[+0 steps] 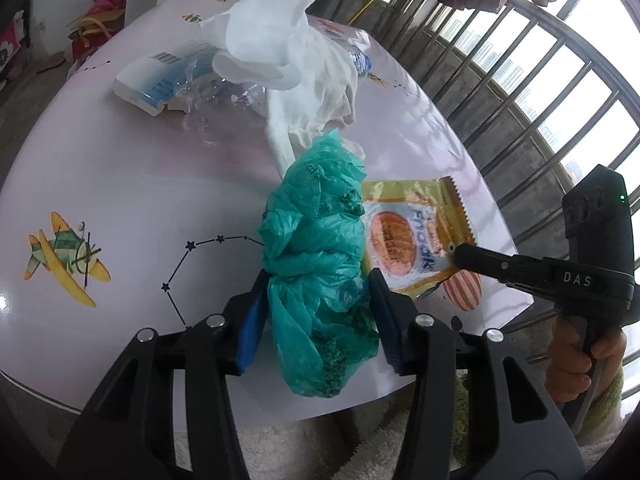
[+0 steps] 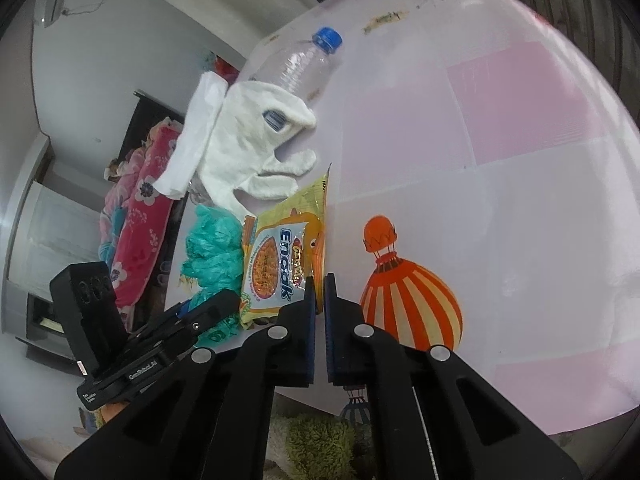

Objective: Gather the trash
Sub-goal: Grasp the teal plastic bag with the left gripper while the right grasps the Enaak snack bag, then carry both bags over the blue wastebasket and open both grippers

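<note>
My left claw [image 1: 318, 312] straddles the crumpled green plastic bag [image 1: 320, 240] near the front edge of the counter [image 1: 120, 184]; both pads sit against its sides, and the jaws stand partly spread around the bundle. My right claw [image 2: 319, 284] is pressed together on the near edge of the yellow snack wrapper [image 2: 276, 264], which lies just beside the green bag and next to the printed orange balloon [image 2: 408, 304]. From the left view my right hand [image 1: 588, 360] grips its handle at the counter's corner. Beyond the bag lies a white cloth glove [image 2: 256, 140] with a white tissue [image 1: 268, 40] bunched over it. Farther back a clear plastic bottle [image 2: 304, 64] with a blue cap lies on its side, partly under the glove, and a white and blue box [image 1: 156, 80] sits beside it.
</note>
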A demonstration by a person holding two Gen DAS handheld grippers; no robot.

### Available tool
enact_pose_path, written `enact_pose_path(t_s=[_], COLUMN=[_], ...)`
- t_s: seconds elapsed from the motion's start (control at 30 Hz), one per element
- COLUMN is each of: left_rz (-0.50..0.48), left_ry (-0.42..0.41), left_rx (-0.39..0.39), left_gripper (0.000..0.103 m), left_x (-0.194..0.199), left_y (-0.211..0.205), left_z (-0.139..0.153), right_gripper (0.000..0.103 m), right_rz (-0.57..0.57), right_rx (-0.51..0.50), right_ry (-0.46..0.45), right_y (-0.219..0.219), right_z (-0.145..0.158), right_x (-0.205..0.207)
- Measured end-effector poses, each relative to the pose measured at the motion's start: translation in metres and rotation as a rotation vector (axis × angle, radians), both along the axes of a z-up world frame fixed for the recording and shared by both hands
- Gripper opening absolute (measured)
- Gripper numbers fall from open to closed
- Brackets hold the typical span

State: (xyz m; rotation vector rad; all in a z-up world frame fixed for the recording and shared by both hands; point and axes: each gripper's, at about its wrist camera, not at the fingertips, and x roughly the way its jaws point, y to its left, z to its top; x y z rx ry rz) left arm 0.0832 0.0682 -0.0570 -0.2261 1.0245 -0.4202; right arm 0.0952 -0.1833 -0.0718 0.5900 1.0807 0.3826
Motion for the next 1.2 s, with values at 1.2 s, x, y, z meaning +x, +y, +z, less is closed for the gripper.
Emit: enact_pose_path(t_s=[1.2], left_rz=[-0.691], left_ry=[-0.084], left_rx=[-0.053], left_gripper=[0.041], left_x=[0.051], left_y=[-0.365], left_z=[0.093], right_gripper=[0.003], right_rz=[-0.994], right_rx=[-0.015], right_ry=[-0.126], right_y=[-0.315], right_z=[0.003], right_x=[-0.155])
